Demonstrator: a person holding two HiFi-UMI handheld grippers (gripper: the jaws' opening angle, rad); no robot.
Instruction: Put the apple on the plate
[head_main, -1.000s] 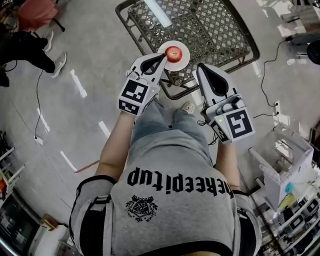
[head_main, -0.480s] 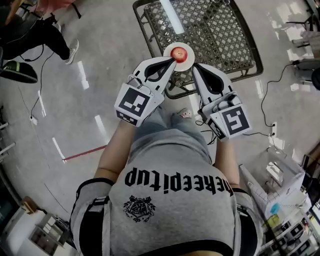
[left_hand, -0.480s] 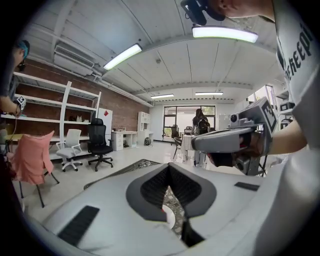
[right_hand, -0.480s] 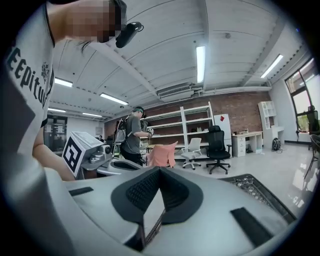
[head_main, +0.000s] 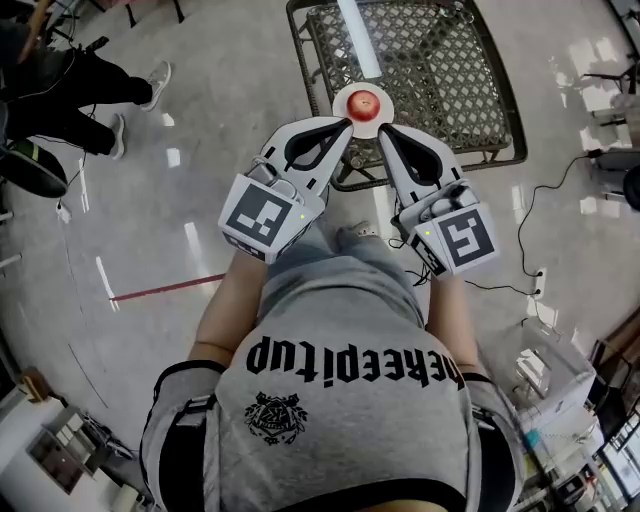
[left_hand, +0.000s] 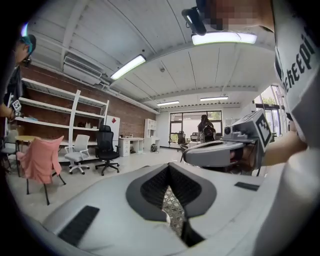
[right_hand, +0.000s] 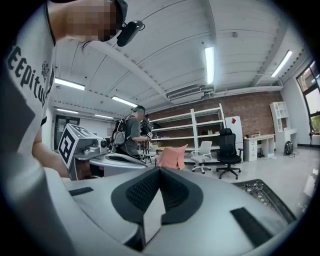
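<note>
Dark metal lattice table (head_main: 440, 60) stands on a pale glossy floor (head_main: 200, 200), in front of a person in a grey printed shirt (head_main: 340, 400) who holds a gripper in each hand above its near edge.

The left gripper (head_main: 345, 124) and the right gripper (head_main: 383, 130) angle toward each other, their tips close together like the point of a wedge. Both sets of fingers (left_hand: 100, 200) are pressed together with nothing between them. The left gripper view shows only table lattice through the slit below the pads, and the right gripper view shows only pale floor there. Both grippers (left_hand: 169, 167) (right_hand: 159, 170) point nearly level, out across the room rather than down at the table.

A small white plate (head_main: 340, 98) sits just inside the table's left edge, toward the near left corner. The red apple (head_main: 366, 103) rests at the middle of the plate with its stem dimple up. It is round, so it has no long axis to line up with.

From the head view the apple lies straight ahead of the two tips, toward the table's far edge and centred between them. The left tip overlaps the plate's near rim and looks a touch closer. How high the tips hang above the plate cannot be told.

With the apple on the plate and both grippers empty, the task looks done. Any coming move would be away from the table's near edge.
</note>
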